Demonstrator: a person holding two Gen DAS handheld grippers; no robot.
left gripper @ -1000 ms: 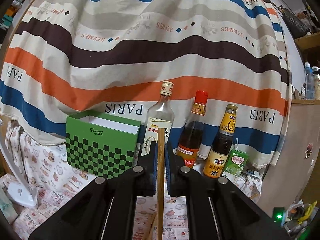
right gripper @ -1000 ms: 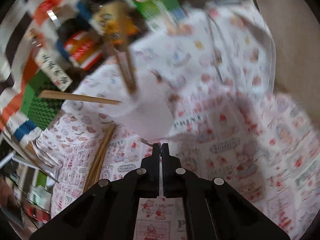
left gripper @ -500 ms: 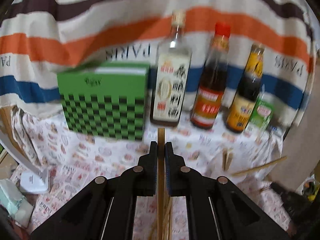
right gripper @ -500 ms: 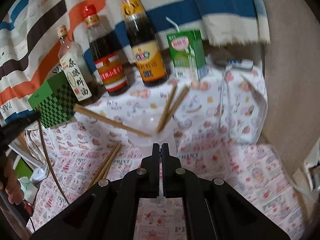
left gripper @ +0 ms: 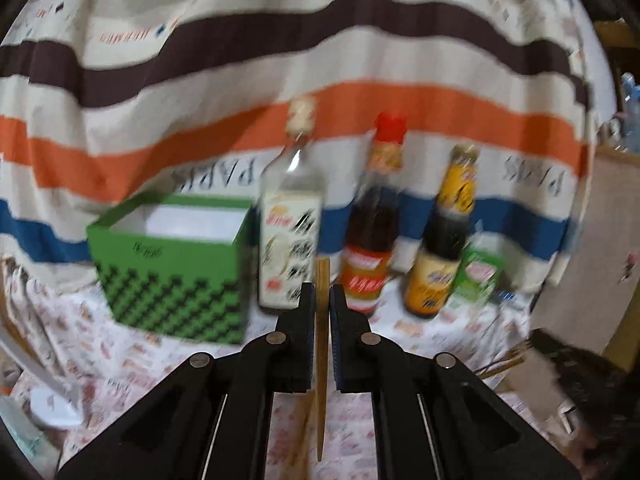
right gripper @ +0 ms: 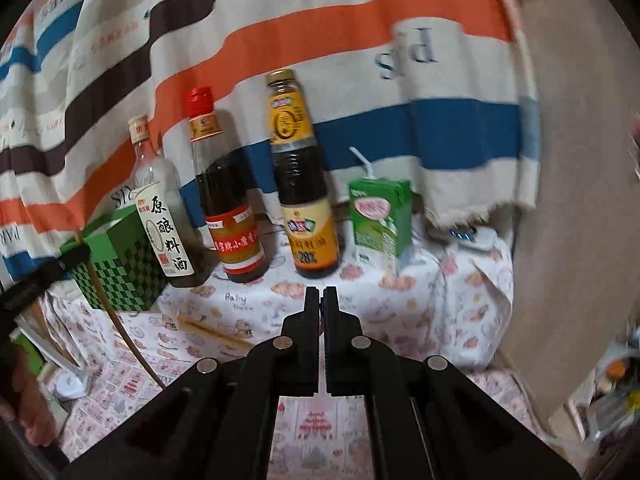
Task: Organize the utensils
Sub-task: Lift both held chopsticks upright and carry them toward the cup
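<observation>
Upright chopstick (left gripper: 322, 344), blunt end up

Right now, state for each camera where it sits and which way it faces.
Left wrist: on the left hand-held gripper, shut on a chopstick, facing the green box and bottles.
Right wrist: on the right hand-held gripper, shut and empty, facing the bottles and green carton; a hand shows at left.
Shared: box, three bottles, carton, striped cloth.

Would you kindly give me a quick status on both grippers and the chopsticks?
Left gripper shut on one chopstick, upright. Right gripper shut, empty. Green box open-topped, ahead left. More chopsticks loose on the tablecloth; bottles beside the box.
</observation>
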